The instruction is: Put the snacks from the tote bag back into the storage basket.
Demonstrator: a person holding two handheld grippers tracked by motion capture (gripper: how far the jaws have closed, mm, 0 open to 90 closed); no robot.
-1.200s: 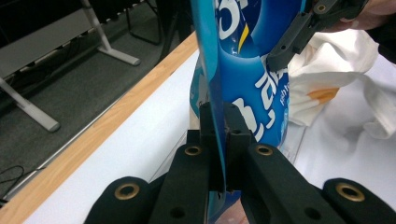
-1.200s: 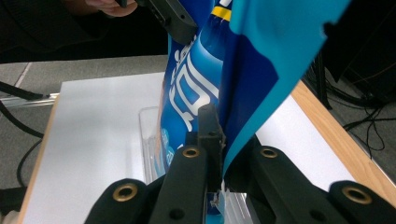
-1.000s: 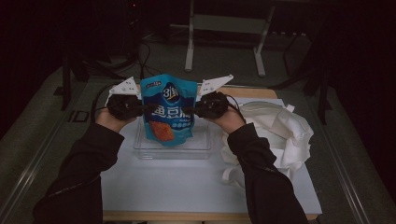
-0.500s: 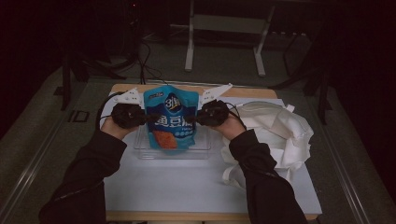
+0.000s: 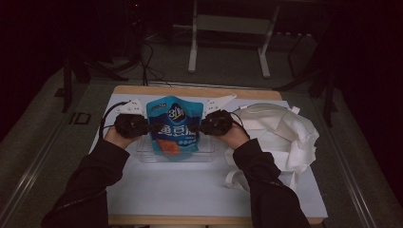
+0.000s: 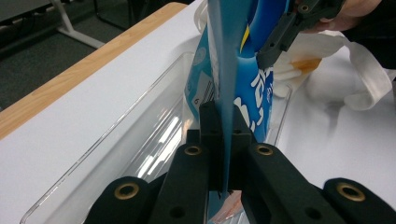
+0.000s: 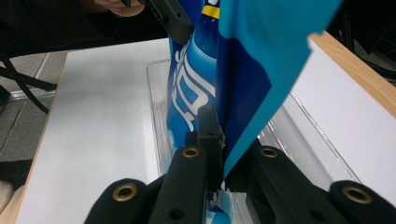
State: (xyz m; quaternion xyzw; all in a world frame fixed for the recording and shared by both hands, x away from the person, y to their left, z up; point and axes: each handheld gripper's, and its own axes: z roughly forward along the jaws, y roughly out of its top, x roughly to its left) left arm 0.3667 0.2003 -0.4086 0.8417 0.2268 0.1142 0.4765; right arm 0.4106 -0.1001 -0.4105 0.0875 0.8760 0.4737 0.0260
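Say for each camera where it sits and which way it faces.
High view: above the person's side, facing forward and down on the table; forearms, left gripper and right gripper show.
Left gripper view: rides that gripper, looking along its jaws.
Right gripper view: likewise.
All share the blue pouch and clear tray.

A: What have the near jaws got?
B: The left gripper [image 6: 223,154] pinches the blue pouch's [image 6: 252,100] side edge.
A: And below?
B: A clear tray [image 6: 116,140] on the white tabletop [image 6: 70,116]. Farther off, the right gripper [image 6: 285,32] grips the pouch's other edge, beside white cloth [image 6: 364,74].
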